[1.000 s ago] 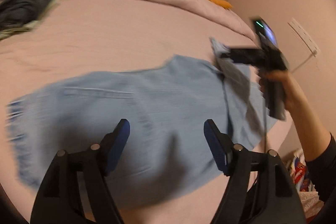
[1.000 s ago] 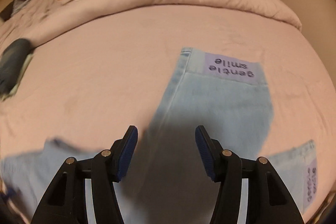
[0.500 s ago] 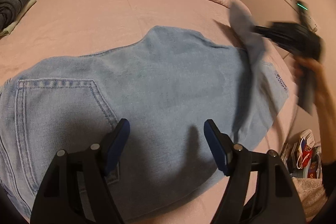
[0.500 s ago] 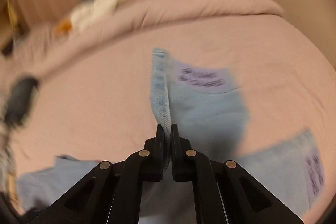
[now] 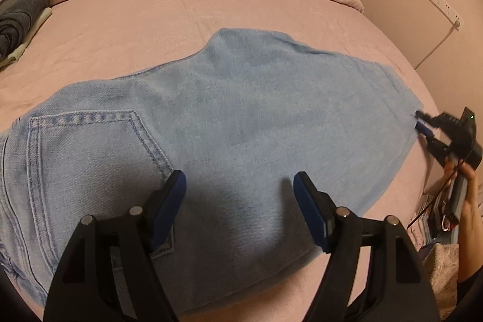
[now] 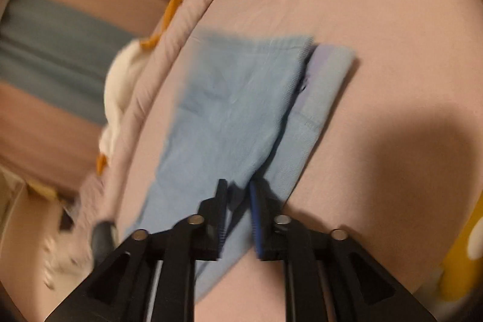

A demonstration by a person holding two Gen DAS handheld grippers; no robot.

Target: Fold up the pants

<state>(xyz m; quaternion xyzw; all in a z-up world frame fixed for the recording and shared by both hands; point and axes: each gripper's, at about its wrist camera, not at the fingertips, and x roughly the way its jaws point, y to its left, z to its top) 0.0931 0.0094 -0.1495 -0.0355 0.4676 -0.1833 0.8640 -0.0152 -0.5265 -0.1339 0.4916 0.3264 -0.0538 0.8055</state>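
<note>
- Pale blue denim pants, legs doubled one over the other, lie flat on the pink bed sheet; the seat with its stitched back pocket sits just ahead of the left fingers.
- Left gripper: blue-padded fingers spread wide above the denim, nothing between them.
- Right gripper at the hem end: jaws have just been opening from a pinch, a narrow gap shows, and a fold of denim still sits between the fingers. Pads do not appear to press it; the picture is blurred, so the release looks underway rather than complete.
- The top leg's hem lies short of the lower one, so the hems are mismatched.
- Risk: if the right fingers pull back before the cloth drops free, the pads could drag the hem and skew the stack further.
- Risk: nothing pins the waist, so any tug could slide the denim across the sheet.
</note>
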